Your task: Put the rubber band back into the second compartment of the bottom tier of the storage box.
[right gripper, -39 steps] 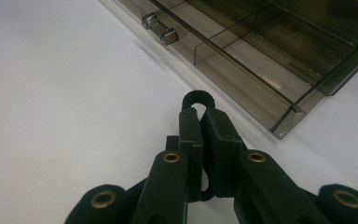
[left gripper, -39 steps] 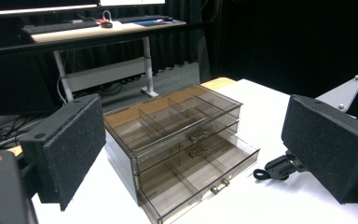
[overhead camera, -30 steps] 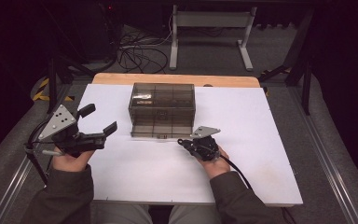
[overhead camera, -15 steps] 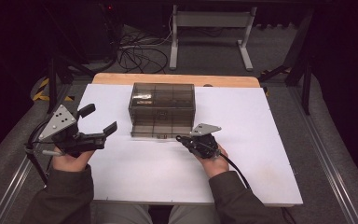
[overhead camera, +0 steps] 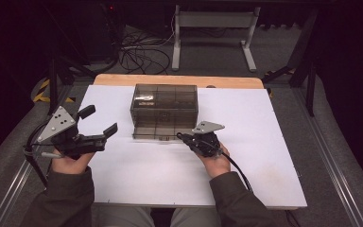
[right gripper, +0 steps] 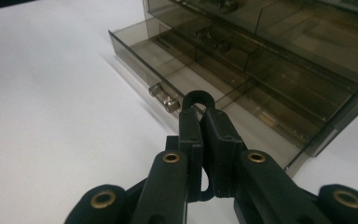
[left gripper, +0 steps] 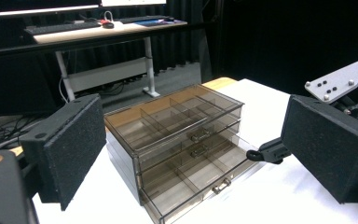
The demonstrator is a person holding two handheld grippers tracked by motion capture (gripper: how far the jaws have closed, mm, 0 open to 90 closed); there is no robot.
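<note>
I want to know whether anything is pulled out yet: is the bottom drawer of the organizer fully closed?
No, the bottom drawer stands out past the organizer front.

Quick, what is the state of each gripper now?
Left gripper: open, holding nothing.
Right gripper: closed, empty, at the smoky transparent plastic drawer box.

Plenty of bare white tabletop (overhead camera: 137, 179) in front of the smoky plastic drawer organizer (overhead camera: 164, 109) and off to both sides. The bottom drawer (right gripper: 223, 88) sticks out a bit, so its front edge and little handle (right gripper: 164, 99) block that near lane.
</note>
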